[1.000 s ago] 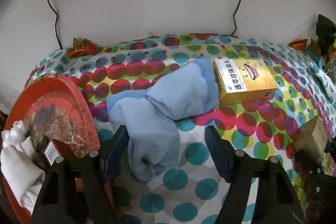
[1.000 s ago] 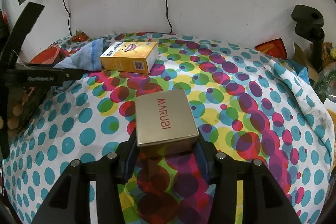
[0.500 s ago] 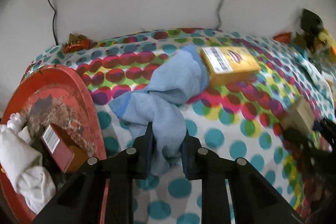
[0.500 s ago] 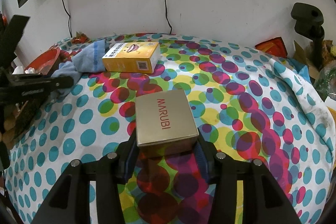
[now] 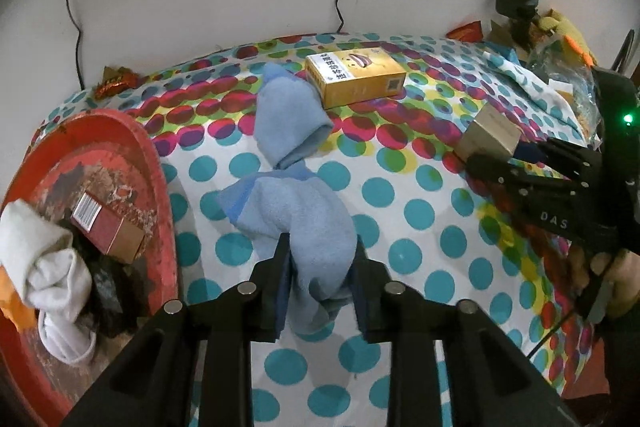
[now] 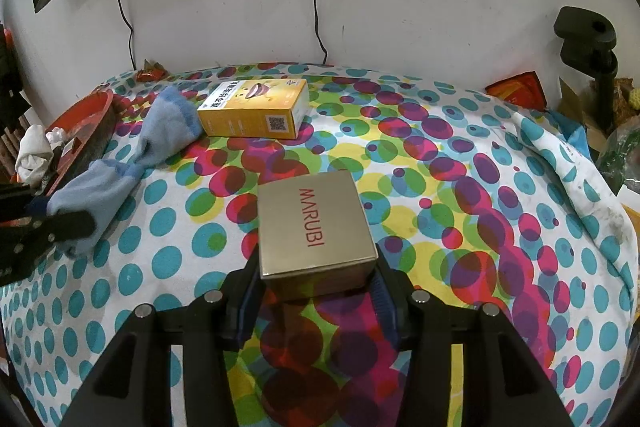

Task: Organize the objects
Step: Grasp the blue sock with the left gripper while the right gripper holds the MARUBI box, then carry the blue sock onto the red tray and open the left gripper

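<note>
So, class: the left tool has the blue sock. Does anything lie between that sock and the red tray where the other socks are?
Nothing visible does. The left tool is shut on the blue sock, and only bare dotted cloth lies between it and the red tray rim. The yellow box sits on the far side.
</note>
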Demonstrator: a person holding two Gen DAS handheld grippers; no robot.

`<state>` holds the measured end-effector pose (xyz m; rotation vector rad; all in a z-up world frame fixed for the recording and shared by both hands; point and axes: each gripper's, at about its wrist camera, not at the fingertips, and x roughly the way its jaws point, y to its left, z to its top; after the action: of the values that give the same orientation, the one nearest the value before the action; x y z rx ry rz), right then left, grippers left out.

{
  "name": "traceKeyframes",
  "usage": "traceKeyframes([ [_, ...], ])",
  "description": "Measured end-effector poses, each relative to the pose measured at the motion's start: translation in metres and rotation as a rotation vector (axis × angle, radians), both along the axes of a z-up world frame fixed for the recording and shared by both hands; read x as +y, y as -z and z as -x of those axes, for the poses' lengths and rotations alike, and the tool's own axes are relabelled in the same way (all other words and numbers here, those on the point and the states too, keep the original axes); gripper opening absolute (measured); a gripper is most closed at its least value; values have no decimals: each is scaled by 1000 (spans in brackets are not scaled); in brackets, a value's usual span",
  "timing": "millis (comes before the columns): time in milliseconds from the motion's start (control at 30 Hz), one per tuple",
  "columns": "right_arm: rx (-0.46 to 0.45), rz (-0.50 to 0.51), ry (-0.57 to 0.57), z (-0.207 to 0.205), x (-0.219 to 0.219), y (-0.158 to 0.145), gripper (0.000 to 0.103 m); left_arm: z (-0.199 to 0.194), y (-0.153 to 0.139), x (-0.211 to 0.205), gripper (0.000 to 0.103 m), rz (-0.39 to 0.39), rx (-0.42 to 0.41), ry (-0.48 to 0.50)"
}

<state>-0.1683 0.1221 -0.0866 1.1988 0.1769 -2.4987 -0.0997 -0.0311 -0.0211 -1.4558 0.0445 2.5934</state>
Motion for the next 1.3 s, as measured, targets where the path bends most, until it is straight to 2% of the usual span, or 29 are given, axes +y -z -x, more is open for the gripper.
traceKeyframes([
  [33,0,-1,0,0,0,0,49,-1,0,-1,31,4,0,-4],
  [100,1,-2,-1,0,1,0,49,-2,-1,-3,55,15,7,-13],
  [167,1,-1,-1,1,1,1,49,-3,-2,-3,64,33,20,-22],
  [367,0,0,-5,2,1,0,49,3,6,5,65,45,2,-24],
  [533,0,-1,-7,1,1,0,49,9,16,6,64,50,-15,-70],
  [733,0,0,-9,1,-1,0,49,11,18,9,60,53,-9,-81],
  [800,0,-1,-10,1,0,0,49,11,18,9,50,65,-7,-83],
  [1067,2,-7,-13,-1,-1,-1,49,10,16,6,31,55,-6,-109],
  [1300,10,-41,-17,0,-3,1,49,4,5,7,29,66,28,-112],
])
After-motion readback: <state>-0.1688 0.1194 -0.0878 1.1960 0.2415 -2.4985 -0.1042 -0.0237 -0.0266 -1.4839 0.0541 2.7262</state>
